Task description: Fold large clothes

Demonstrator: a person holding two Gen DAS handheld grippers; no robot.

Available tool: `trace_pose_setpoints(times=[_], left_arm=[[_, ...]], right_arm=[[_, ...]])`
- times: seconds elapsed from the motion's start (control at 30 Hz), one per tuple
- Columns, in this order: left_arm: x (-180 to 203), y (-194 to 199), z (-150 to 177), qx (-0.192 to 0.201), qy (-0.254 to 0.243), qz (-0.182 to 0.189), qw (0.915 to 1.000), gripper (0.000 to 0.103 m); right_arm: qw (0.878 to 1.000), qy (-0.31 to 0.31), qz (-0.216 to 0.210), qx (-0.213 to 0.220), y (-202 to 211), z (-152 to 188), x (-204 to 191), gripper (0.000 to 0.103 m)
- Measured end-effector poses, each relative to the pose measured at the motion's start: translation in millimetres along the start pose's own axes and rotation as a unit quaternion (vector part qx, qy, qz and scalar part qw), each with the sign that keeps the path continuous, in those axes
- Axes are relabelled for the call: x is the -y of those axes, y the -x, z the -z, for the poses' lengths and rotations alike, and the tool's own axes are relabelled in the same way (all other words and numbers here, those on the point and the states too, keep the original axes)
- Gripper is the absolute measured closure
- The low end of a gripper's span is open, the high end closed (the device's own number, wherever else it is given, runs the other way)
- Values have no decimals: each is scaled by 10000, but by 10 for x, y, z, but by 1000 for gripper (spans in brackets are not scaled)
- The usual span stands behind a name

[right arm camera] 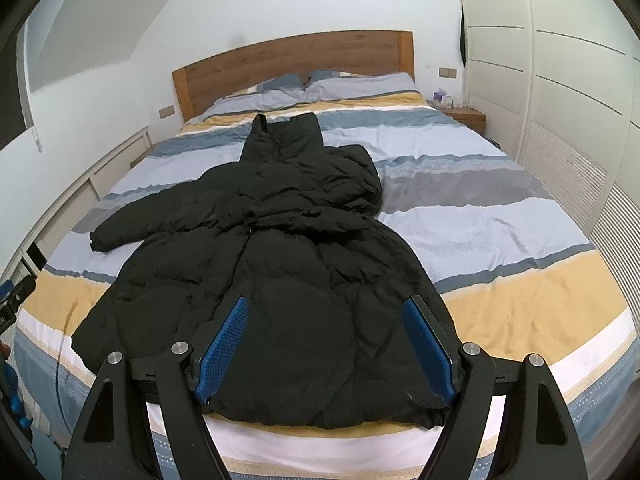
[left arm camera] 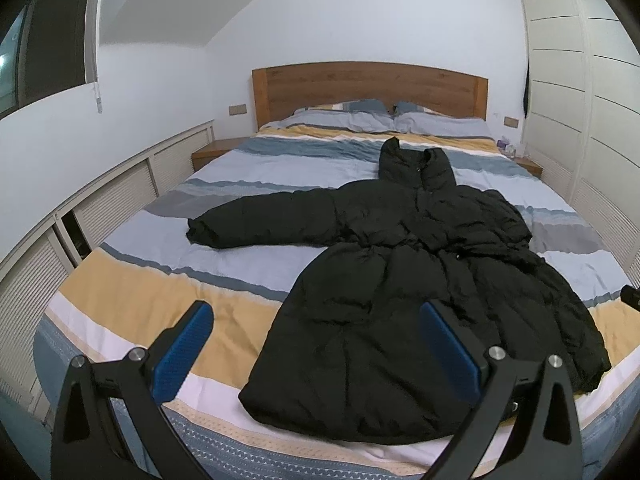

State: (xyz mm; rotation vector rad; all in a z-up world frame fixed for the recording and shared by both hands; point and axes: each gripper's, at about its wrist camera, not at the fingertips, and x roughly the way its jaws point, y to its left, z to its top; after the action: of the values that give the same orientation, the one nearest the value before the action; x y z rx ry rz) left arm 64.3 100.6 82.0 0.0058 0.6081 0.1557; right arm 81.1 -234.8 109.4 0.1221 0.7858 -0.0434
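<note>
A long black puffer coat (left arm camera: 400,280) lies spread flat on the bed, hood toward the headboard and hem toward me. Its left sleeve (left arm camera: 256,220) stretches out sideways; the right sleeve lies folded in over the chest (right arm camera: 320,192). My left gripper (left arm camera: 316,312) hovers open above the hem's left corner, blue pads wide apart with nothing between them. My right gripper (right arm camera: 326,304) stands open above the coat's (right arm camera: 260,280) lower right part, not touching the fabric. The tip of the other gripper shows at the left edge (right arm camera: 16,296) of the right wrist view.
The bed has a striped duvet (left arm camera: 160,296) in blue, grey, yellow and white, two pillows (left arm camera: 360,120) and a wooden headboard (left arm camera: 368,84). Low white cabinets (left arm camera: 100,208) run along the left, a tall white wardrobe (right arm camera: 560,100) along the right. Wooden nightstands (right arm camera: 464,114) flank the bed.
</note>
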Motion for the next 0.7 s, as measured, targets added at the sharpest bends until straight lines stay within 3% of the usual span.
trace_pose_setpoints(times=[0.37, 0.7], left_arm=[[-321, -499, -105, -485, 234, -324, 9980, 0], [-1096, -1209, -322, -852, 1353, -354, 9865, 0]], right_arm=[[9995, 282, -115, 63, -196, -125, -47, 24], [9995, 281, -120, -14, -569, -259, 79, 24]])
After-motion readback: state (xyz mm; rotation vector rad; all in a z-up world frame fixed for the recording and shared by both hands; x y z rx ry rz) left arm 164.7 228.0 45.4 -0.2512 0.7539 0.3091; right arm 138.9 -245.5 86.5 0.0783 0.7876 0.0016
